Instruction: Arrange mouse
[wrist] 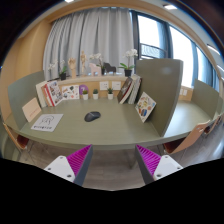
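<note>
A dark computer mouse (92,116) lies near the middle of a grey-green table (115,132), well beyond my fingers. My gripper (113,160) is open and empty, held back from the table's near edge. Its two pink-padded fingers (76,160) stand wide apart with nothing between them.
A sheet of paper (46,122) lies on the table left of the mouse. Books and cards (56,93) stand along the far side, with small pots (97,94) and a leaning picture (146,106) at the right. A grey panel (160,85), curtains and windows stand behind.
</note>
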A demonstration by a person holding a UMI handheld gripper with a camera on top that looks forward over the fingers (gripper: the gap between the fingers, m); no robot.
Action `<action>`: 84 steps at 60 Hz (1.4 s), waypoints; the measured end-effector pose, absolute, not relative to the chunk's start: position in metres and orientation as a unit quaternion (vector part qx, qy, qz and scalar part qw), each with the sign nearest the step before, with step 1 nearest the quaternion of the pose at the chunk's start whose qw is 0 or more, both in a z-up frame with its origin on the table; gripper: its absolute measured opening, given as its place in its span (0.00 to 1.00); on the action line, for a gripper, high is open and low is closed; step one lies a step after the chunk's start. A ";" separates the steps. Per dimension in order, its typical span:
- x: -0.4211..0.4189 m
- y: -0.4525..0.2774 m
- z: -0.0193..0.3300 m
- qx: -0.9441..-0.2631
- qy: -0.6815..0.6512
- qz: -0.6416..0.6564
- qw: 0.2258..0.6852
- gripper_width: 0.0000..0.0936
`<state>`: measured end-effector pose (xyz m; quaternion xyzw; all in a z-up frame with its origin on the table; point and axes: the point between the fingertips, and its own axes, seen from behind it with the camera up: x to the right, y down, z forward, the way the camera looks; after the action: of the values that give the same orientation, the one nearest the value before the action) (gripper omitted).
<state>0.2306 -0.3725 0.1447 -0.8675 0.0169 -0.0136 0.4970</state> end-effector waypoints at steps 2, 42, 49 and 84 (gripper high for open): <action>0.226 -0.373 0.135 -0.874 0.016 -0.011 0.486 0.91; 0.095 -0.119 -0.001 -0.916 -0.009 0.004 0.400 0.92; 0.091 -0.073 -0.010 -0.919 0.011 -0.006 0.395 0.91; 0.080 0.035 -0.013 -0.935 0.013 -0.023 0.355 0.52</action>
<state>0.0803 0.0353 -0.0129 -0.9346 0.0126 -0.0229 0.3546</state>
